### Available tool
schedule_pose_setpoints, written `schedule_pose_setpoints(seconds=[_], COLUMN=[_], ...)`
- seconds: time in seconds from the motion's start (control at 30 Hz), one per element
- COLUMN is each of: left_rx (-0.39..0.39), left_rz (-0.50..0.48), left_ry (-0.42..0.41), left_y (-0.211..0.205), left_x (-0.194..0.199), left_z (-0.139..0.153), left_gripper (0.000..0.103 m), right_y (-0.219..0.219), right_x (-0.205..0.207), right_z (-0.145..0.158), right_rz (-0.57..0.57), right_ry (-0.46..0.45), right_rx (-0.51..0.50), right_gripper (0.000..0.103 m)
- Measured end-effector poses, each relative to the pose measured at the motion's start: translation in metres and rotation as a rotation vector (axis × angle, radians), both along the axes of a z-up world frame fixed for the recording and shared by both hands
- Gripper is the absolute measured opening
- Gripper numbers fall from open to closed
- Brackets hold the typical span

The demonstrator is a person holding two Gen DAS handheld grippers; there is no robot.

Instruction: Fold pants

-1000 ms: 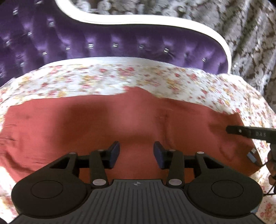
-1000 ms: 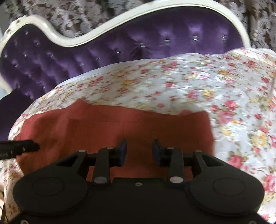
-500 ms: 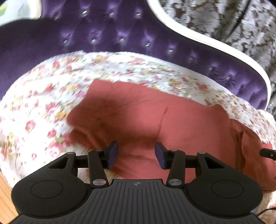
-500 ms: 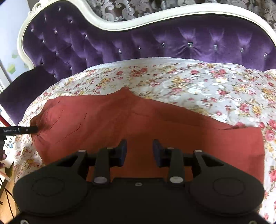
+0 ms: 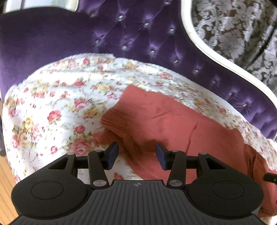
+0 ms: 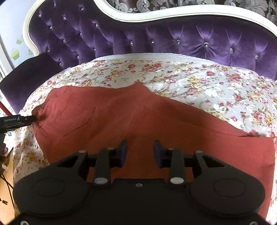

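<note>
The rust-red pants (image 6: 131, 117) lie spread on the floral sheet (image 6: 207, 83). In the left wrist view the pants (image 5: 173, 124) run from the centre to the right, with a gathered end near the middle. My left gripper (image 5: 136, 156) is open just above that end's near edge, with nothing between its pads. It also shows in the right wrist view (image 6: 33, 118) at the pants' left end. My right gripper (image 6: 140, 153) is open above the pants' near middle, holding nothing.
A purple tufted headboard (image 6: 155, 38) with a white frame (image 6: 138, 13) rises behind the bed. Patterned curtain (image 5: 233, 34) hangs beyond it. Wooden floor (image 5: 5, 190) shows past the bed's left edge.
My left gripper has swung left along the pants to their left end. The right gripper has shifted left toward the middle. Both stayed open.
</note>
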State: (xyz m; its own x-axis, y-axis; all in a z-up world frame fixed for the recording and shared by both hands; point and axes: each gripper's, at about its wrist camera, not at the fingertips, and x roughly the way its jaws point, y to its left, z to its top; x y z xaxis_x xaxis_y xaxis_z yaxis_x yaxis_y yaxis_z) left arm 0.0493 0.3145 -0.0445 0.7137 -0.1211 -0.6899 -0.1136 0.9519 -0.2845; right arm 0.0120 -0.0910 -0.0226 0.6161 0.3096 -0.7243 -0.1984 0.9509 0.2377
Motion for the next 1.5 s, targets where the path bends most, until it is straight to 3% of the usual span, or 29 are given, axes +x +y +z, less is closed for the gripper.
schedule_pose_setpoints(seconds=[0.17,0.37,0.53,0.6,0.73,0.93,1.0,1.1,1.13,1.23,1.37,1.5], left_rx=[-0.033,-0.103,-0.109,-0.084,-0.046,-0.089,-0.065,-0.002,0.002,-0.029,0.020,0.050], left_rz=[0.019,0.057,0.015,-0.002,-0.002,0.042,0.037,0.052,0.054,0.058,0.041,0.033], left_ry=[0.032,0.001,-0.004,0.001,0.015,0.028,0.039,0.041,0.033,0.016,0.000,-0.009], left_y=[0.006,0.015,0.007,0.001,-0.006,-0.003,-0.004,-0.005,-0.003,0.002,-0.001,-0.005], left_x=[0.005,0.004,0.022,0.030,0.040,0.042,0.042,0.038,0.035,0.028,0.026,0.026], left_z=[-0.014,-0.018,-0.017,-0.017,-0.017,-0.016,-0.015,-0.011,-0.010,-0.010,-0.010,-0.009], left_gripper=[0.048,0.053,0.081,0.085,0.086,0.086,0.080,0.044,0.037,0.031,0.031,0.031], right_y=[0.005,0.010,0.014,0.014,0.017,0.026,0.030,0.036,0.038,0.043,0.051,0.052], right_x=[0.001,0.002,0.004,0.004,0.005,0.014,0.021,0.034,0.040,0.063,0.097,0.126], right_z=[0.002,0.003,0.002,0.001,0.002,0.000,-0.003,-0.008,-0.010,-0.016,-0.030,-0.039], right_rz=[0.016,0.029,0.039,0.040,0.045,0.051,0.050,0.044,0.039,0.022,-0.004,-0.041], right_ry=[-0.005,-0.010,-0.009,-0.011,-0.020,-0.029,-0.023,-0.025,-0.029,-0.031,-0.018,-0.002], right_rx=[-0.005,-0.015,-0.020,-0.015,-0.007,0.003,0.018,0.015,0.011,-0.001,-0.052,-0.057], right_gripper=[0.046,0.045,0.045,0.045,0.046,0.046,0.046,0.042,0.039,0.026,0.021,0.010])
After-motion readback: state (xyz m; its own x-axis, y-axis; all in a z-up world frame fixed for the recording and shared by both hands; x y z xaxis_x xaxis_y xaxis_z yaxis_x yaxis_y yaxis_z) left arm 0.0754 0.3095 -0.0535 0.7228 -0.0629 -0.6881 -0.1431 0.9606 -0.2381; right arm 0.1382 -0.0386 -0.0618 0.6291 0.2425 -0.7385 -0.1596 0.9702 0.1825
